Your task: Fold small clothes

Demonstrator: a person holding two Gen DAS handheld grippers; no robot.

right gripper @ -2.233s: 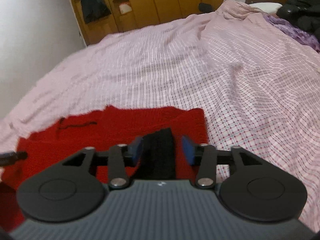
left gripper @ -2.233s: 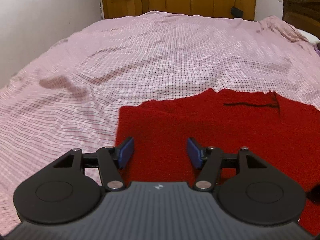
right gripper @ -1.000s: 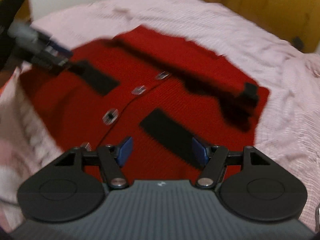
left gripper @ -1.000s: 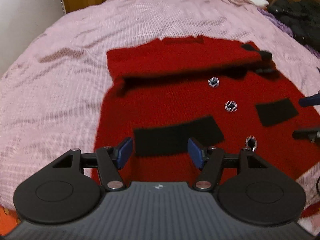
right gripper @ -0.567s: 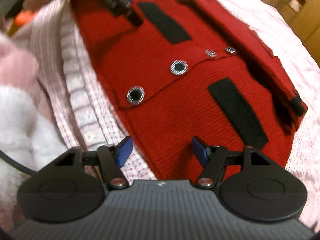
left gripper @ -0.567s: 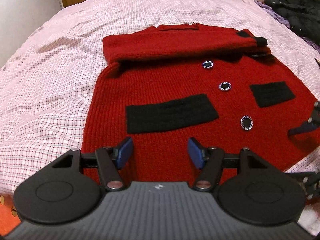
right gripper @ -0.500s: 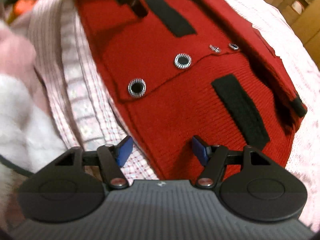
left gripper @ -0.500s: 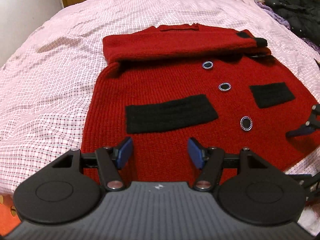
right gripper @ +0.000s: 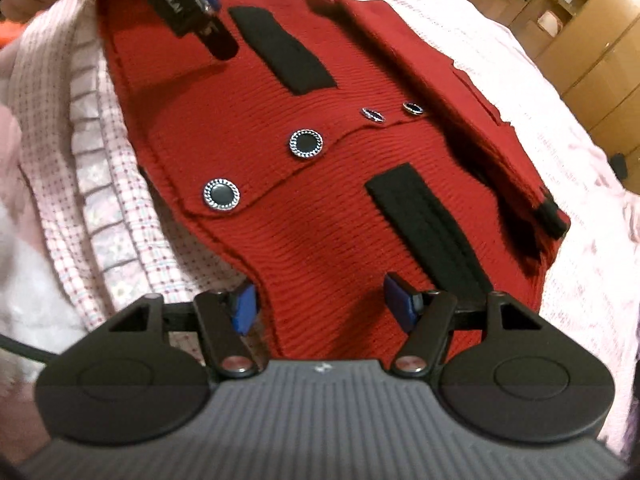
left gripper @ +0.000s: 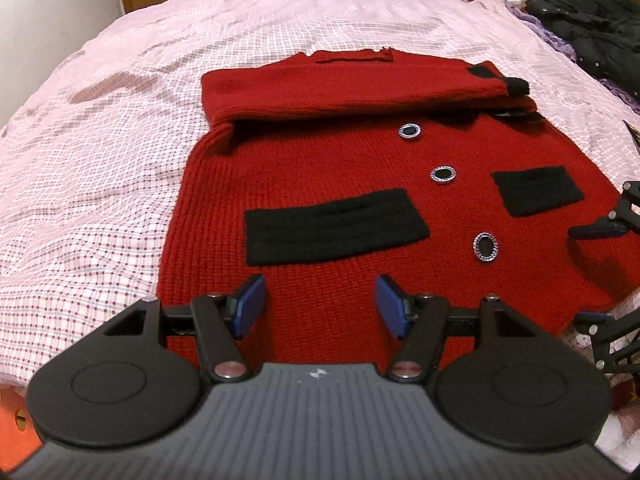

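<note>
A red knitted cardigan (left gripper: 320,168) lies front-up on a pink checked bed (left gripper: 100,140), its sleeves already folded across the top — the body fold looks still undone. Left tongs (left gripper: 318,304) and right tongs (right gripper: 320,304) hover over its near hem; both gape empty.

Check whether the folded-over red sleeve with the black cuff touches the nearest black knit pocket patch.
Apart. In the left wrist view, the red sleeve lies across the red knitted cardigan's top; bare knit separates it from the pocket patch.

text | left gripper (right gripper: 192,4) body: white lettering, too blurred to read
</note>
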